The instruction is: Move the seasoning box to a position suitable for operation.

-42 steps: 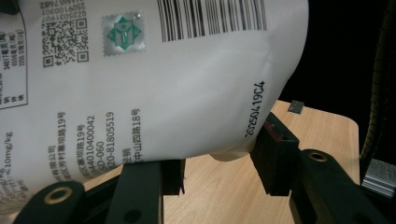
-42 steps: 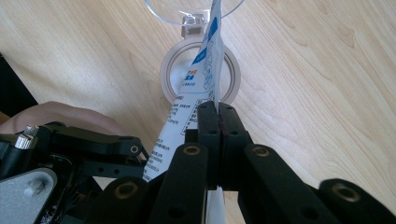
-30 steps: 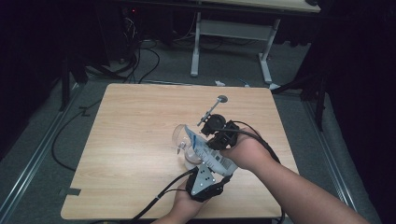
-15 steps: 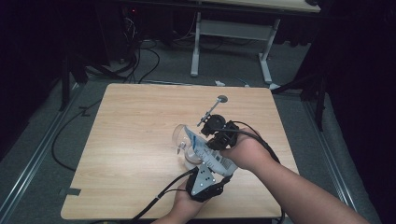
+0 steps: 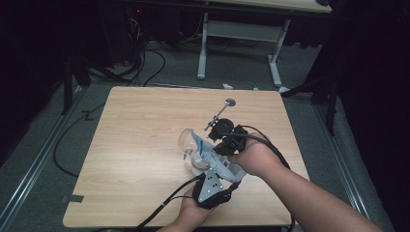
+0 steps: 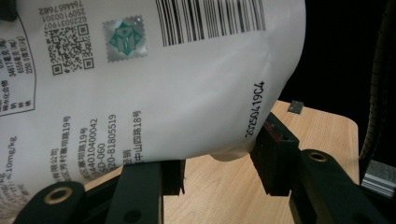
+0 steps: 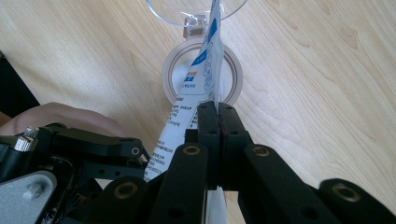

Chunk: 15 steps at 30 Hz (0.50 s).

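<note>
I see my right gripper with its two black jaws pressed tight together on the thin edge of a white packet. The packet sticks out past the jaws, over a round roll of tape lying flat on the wooden table. Just past the tape is a clear round cup thing.

My left gripper has its jaws partly open, one on each side of the packet's bottom corner. I cannot tell if they touch it. The packet's printed side, with a bar code and small squares, rises right above those jaws.

From up high, both grippers sit close together, the packet between them. Beyond the right gripper a thin metal stick with a round end lies on the table.
</note>
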Each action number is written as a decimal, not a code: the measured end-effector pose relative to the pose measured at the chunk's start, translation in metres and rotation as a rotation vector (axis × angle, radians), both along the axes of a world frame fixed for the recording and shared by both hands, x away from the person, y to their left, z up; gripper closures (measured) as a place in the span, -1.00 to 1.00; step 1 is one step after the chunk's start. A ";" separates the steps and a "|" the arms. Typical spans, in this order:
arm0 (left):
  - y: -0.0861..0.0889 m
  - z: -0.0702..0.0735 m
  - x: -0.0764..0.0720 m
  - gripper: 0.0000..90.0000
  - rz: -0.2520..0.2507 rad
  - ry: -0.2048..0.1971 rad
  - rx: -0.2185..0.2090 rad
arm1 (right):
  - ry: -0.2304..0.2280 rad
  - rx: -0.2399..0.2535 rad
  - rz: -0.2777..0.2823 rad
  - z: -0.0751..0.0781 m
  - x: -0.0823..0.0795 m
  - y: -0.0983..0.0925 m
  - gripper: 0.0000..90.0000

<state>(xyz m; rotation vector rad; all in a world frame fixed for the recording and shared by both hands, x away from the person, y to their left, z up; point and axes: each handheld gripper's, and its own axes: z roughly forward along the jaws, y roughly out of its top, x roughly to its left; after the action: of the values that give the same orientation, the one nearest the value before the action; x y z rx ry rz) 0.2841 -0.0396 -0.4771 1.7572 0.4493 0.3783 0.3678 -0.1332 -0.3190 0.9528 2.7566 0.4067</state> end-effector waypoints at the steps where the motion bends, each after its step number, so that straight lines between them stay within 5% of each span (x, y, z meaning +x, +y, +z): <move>1: 0.000 0.000 0.000 0.31 0.000 0.000 0.000 | 0.000 -0.003 0.000 0.000 0.000 0.000 1.00; 15: 0.000 0.000 0.000 0.31 -0.001 -0.002 -0.004 | -0.001 -0.001 0.000 0.001 -0.001 0.000 1.00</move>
<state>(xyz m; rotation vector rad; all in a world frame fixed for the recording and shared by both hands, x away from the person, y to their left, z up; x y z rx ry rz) 0.2839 -0.0398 -0.4767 1.7529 0.4476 0.3784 0.3672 -0.1334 -0.3182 0.9511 2.7555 0.4055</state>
